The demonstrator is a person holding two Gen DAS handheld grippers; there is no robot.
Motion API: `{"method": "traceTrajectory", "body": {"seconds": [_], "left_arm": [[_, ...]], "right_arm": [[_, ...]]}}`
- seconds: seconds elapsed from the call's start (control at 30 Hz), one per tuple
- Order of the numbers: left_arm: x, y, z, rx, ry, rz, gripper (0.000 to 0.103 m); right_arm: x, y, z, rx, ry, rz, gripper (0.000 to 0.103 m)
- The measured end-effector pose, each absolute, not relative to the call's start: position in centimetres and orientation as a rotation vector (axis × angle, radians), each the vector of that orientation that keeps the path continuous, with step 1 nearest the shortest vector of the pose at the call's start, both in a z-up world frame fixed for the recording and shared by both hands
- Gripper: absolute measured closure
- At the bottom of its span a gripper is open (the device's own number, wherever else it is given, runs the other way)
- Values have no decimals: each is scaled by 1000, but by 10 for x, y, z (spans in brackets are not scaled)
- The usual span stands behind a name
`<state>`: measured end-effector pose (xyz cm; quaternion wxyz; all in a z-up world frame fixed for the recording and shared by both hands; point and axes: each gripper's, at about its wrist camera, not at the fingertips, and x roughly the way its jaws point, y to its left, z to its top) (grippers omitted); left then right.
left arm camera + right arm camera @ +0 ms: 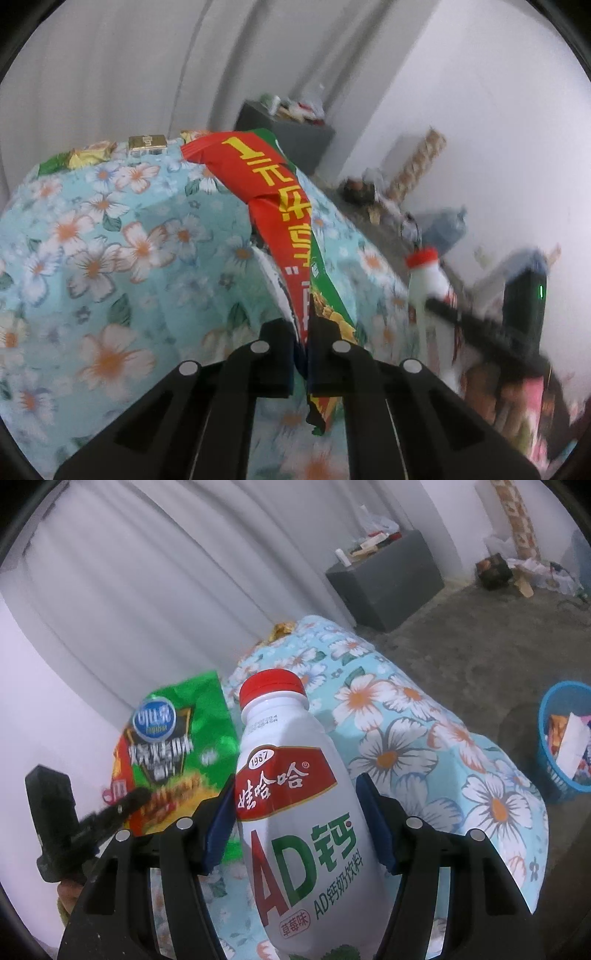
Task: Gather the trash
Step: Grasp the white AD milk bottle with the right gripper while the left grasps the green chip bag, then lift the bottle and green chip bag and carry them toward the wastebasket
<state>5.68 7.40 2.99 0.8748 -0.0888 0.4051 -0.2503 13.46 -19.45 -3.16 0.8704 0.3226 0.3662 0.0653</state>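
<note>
My left gripper [301, 354] is shut on a red and green snack wrapper [273, 221], which sticks up above the table with the floral cloth [110, 240]. The wrapper also shows in the right wrist view [173, 753], held by the left gripper [122, 808] at the left. My right gripper [299, 823] is shut on a white milk-drink bottle [295, 805] with a red cap, held upright above the table [424, 738]. That bottle [428, 280] and the right gripper [480, 325] show at the right of the left wrist view.
More wrappers [92, 157] and a gold packet [147, 144] lie at the table's far edge. A blue basket [565, 742] holding trash stands on the floor at the right. A dark grey box [388, 579] stands by the curtain. Clutter lies along the wall.
</note>
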Motion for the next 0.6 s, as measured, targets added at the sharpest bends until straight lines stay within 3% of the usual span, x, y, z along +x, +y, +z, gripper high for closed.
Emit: {"method": "traceTrajectory", "body": {"seconds": [0.2, 0.43, 0.6], "left_arm": [[46, 68, 16, -75, 954, -538, 99], [52, 50, 4, -166, 970, -593, 98], [52, 43, 5, -228, 973, -617, 98]], "right_arm": [[136, -175, -13, 667, 750, 248, 44], [161, -129, -31, 550, 929, 265, 44], [163, -126, -38, 548, 950, 262, 44]]}}
